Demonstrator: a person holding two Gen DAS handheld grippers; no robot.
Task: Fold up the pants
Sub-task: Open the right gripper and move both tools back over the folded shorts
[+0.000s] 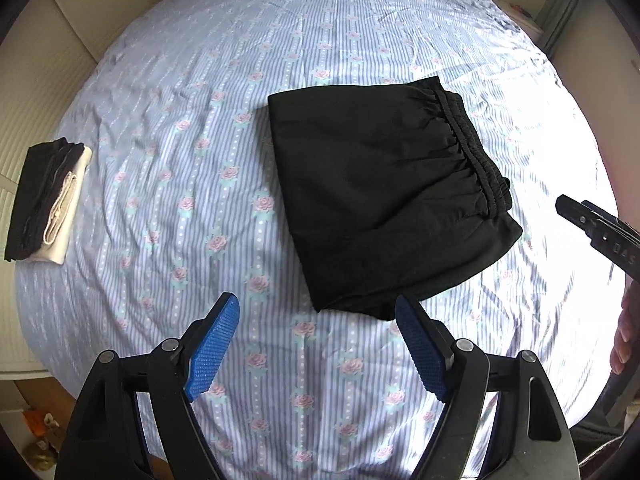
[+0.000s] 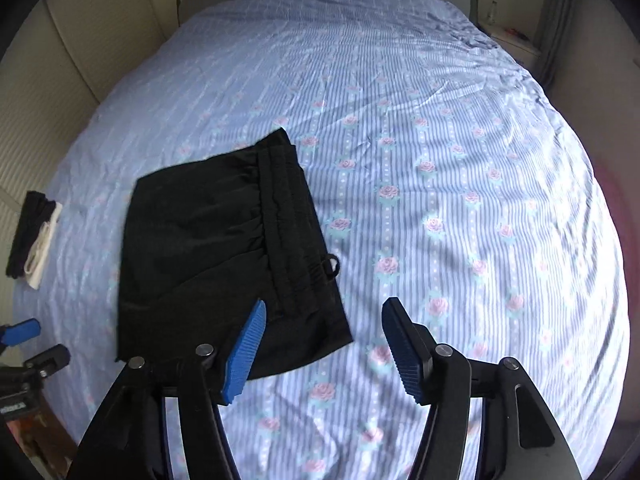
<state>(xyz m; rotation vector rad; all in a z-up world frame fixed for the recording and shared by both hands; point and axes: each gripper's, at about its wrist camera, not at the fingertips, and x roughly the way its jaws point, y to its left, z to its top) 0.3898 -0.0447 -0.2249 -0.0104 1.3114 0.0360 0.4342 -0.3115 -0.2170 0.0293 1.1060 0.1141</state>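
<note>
Folded black pants (image 1: 384, 200) laid mid-bed on the floral striped sheet (image 1: 200, 80), left gripper (image 1: 318, 344) and right gripper (image 2: 324, 348) held wide apart, nothing gripped, small folded clothes pile (image 1: 46, 200) set at the sheet's left edge.

Pants (image 1: 384, 200) mid-bed (image 1: 200, 80), stack (image 1: 44, 204) far left
</note>
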